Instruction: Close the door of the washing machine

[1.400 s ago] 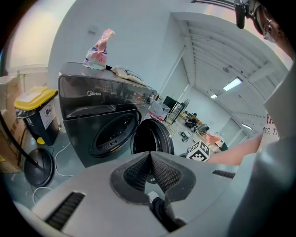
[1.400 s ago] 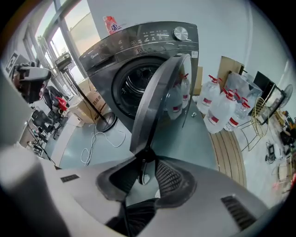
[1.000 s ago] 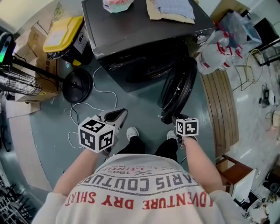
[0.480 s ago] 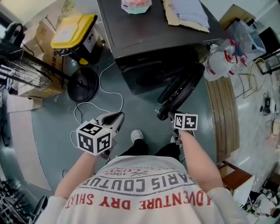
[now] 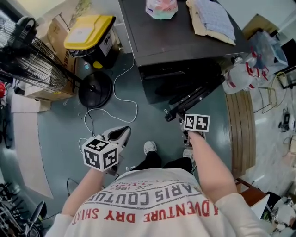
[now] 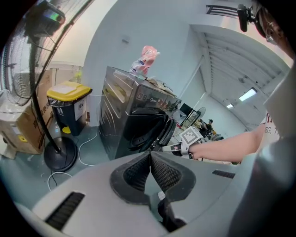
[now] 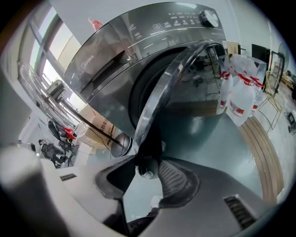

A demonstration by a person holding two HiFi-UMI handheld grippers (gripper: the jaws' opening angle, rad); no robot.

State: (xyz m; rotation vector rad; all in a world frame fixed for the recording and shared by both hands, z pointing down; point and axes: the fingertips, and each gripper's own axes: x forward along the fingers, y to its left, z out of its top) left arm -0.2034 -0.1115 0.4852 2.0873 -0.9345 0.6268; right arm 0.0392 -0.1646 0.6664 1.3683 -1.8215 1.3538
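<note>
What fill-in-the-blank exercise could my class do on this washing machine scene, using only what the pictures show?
1. The door of the washing machine stands partly ____.
2. The left gripper has its jaws ____, with nothing between them.
3. The bin beside the fan has a ____ lid.
4. The pink bag lies on ____ of the washing machine.
Missing words: open; shut; yellow; top.

I'm in a cluttered utility or test room. A washing machine (image 5: 180,41) stands on a painted floor (image 5: 60,139) among cardboard boxes (image 5: 56,28), a pedestal fan (image 5: 27,51), a yellow-lidded bin (image 5: 88,31) and plastic jugs (image 5: 245,76).
</note>
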